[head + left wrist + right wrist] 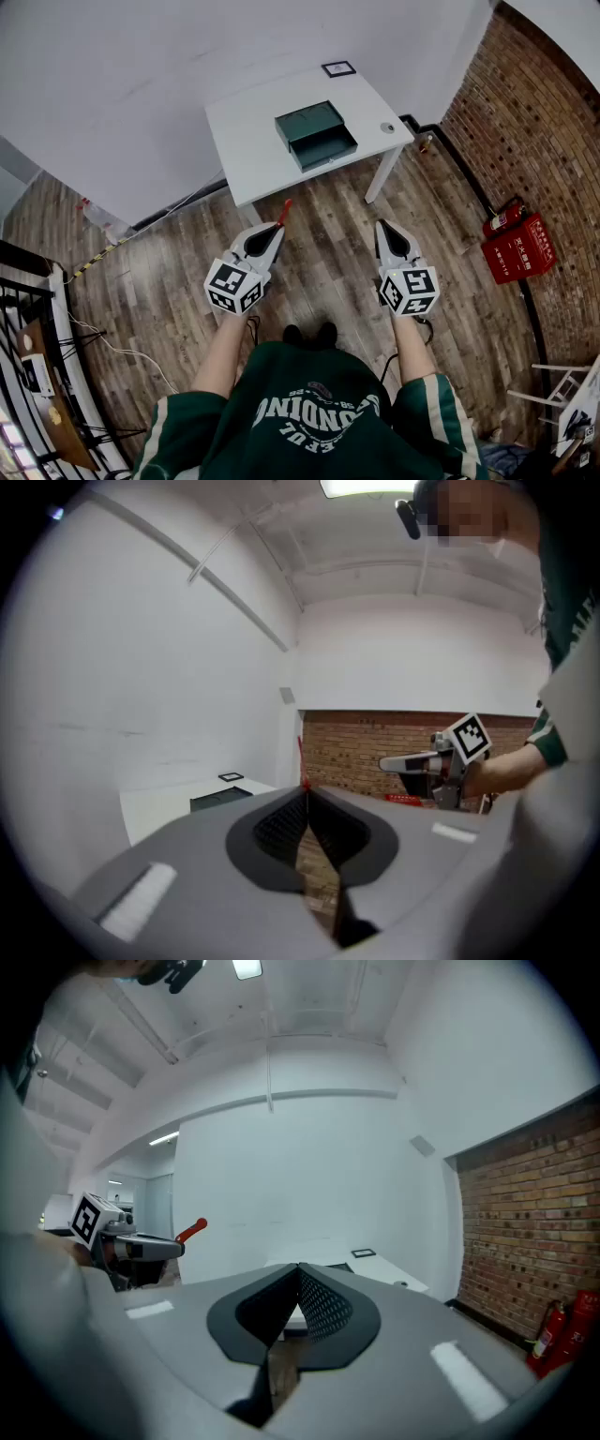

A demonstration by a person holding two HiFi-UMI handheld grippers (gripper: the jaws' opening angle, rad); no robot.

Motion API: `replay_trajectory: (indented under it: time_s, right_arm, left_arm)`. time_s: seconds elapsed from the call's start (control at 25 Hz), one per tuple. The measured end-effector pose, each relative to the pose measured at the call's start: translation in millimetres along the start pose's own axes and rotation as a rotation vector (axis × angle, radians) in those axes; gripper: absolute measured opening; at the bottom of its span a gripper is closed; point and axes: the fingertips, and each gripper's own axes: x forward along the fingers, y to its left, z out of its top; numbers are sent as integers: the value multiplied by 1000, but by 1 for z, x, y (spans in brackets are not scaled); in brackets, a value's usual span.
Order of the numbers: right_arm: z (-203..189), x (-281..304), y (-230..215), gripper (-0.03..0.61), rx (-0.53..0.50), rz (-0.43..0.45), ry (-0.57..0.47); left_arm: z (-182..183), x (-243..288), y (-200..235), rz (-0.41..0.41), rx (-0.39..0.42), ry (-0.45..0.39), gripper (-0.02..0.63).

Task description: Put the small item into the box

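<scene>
— Left gripper [277,226]?
— Jaws pinched together at the tips. A small red item [284,212] is clamped there and sticks out past them. It hangs over the wooden floor [319,262], well short of the table.
— Right gripper [382,226]?
— Jaws closed tip to tip with nothing in them. It is level with the left one, also over the floor.
— Box?
— The green box [314,134] sits mid white table [246,155], its drawer standing open toward the person. A round grey object [387,127] lies near the table's right corner, apart from the box. A black frame [337,68] lies at the far edge.
</scene>
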Motion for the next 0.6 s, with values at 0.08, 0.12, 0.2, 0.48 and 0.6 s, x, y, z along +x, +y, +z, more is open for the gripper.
replay_trajectory:
  time_s: [0.08, 0.12, 0.2, 0.48, 0.6]
  right_arm:
    - [4, -8, 2, 2, 3, -17, -36]
    - [5, -11, 2, 2, 6, -24, -51]
    - [5, -16, -1, 2, 13, -38, -62]
    - [6, -24, -5, 2, 9, -48, -74]
    - [6, -27, -9, 2, 3, -41, -84]
  left_arm:
    - [-2, -5, 0, 2, 3, 6, 55]
    - [-2, -7, -1, 3, 3, 7, 55]
    - [-3, -9, -2, 4, 1, 5, 55]
    - [-5, -6, -9, 0, -3, 6, 55]
    - [-6, 0, -14, 2, -4, 7, 55]
